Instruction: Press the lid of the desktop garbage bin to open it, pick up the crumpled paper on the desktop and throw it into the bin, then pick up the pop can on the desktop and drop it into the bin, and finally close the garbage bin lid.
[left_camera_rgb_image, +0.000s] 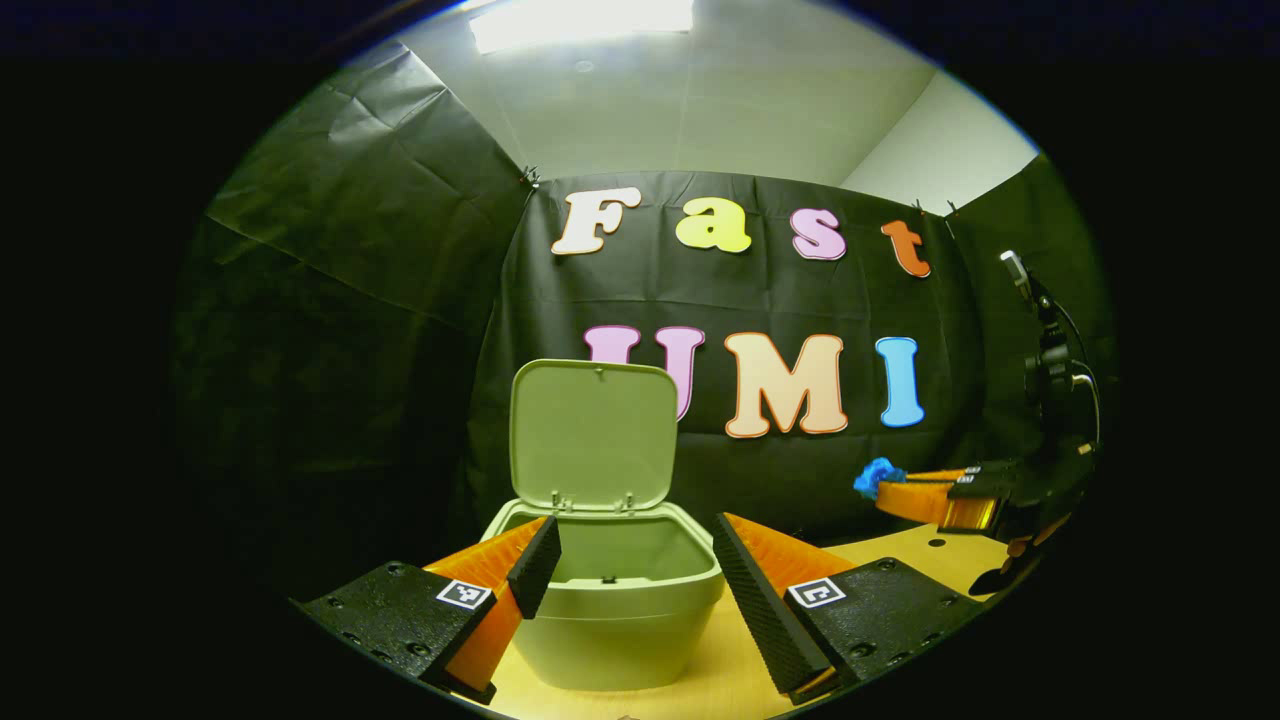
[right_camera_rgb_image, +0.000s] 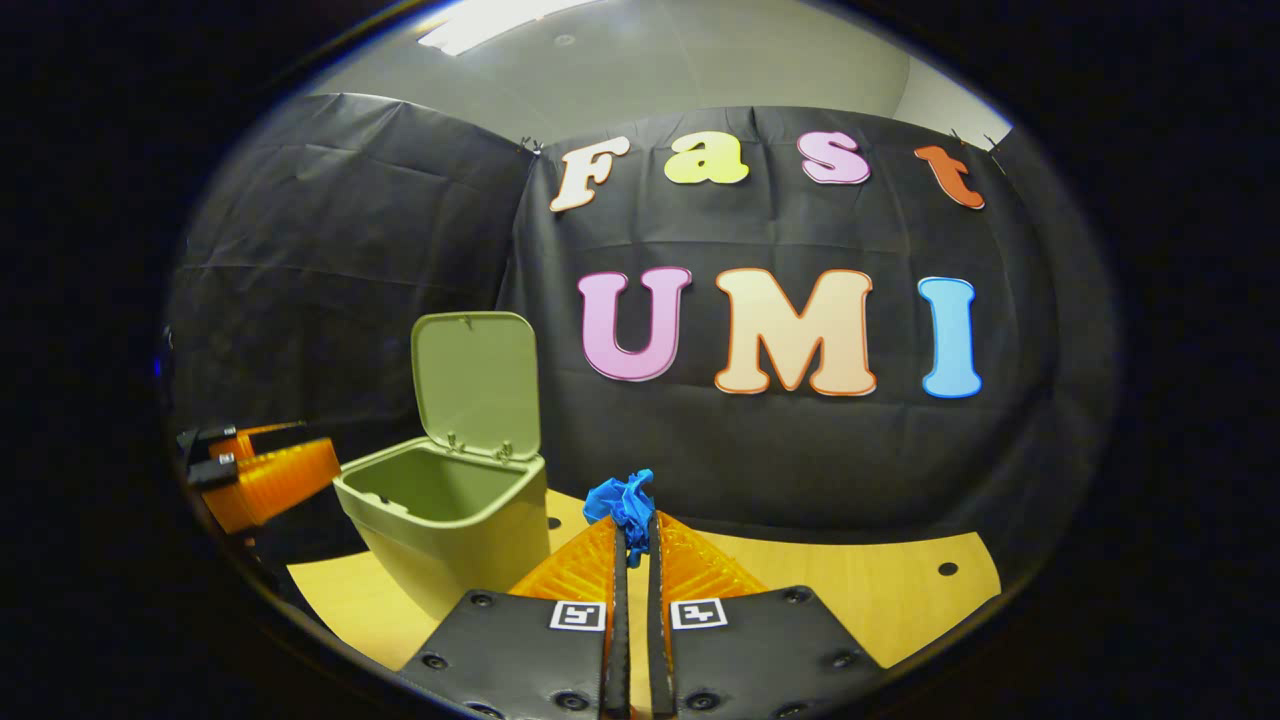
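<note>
The bin (right_camera_rgb_image: 440, 520) stands on the desktop (right_camera_rgb_image: 850, 590) with its lid (right_camera_rgb_image: 478, 385) swung upright, so the opening step looks done; the right gripper (right_camera_rgb_image: 632, 535) is clamped on the blue crumpled paper (right_camera_rgb_image: 622, 505), held up just to the side of the bin and not yet over it; dropping it, the can and closing the lid remain. The left gripper view looks straight into the bin's hollow between the left gripper (left_camera_rgb_image: 635, 565)'s spread, empty fingers; the right gripper view shows more bare desktop, and I spot no can there.
</note>
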